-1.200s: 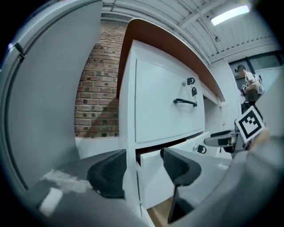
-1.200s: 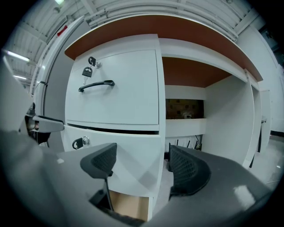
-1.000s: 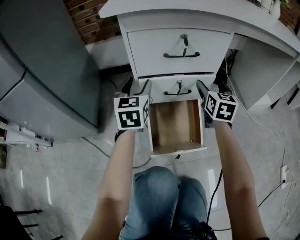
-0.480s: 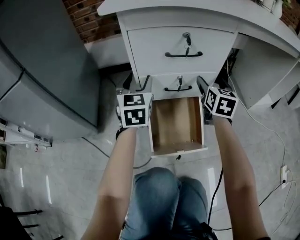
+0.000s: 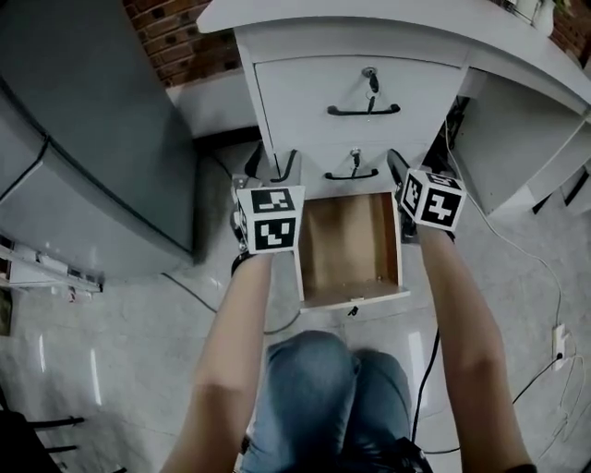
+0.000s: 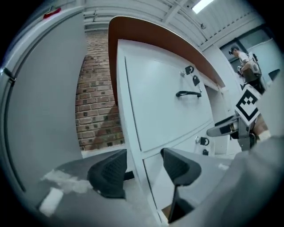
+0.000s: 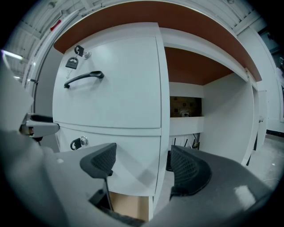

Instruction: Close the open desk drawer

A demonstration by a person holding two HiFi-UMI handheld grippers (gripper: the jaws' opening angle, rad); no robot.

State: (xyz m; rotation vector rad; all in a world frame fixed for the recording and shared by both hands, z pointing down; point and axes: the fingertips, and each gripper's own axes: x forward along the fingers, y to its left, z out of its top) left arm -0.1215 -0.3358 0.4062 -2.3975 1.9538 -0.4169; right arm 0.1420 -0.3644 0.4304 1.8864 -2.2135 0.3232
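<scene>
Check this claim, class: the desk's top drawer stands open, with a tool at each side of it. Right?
No: the head view shows the bottom drawer open; the top drawer is shut. The left tool and right tool do flank the open one.

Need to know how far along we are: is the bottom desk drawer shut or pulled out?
Open. The bottom drawer is pulled out from the desk; its bare wooden inside shows in the head view.

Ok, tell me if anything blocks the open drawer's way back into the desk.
Nothing visible lies in the open drawer or sticks up from it. Only the tools flank it: left tool and right tool, both open, sit close by its side walls near the desk front.
</scene>
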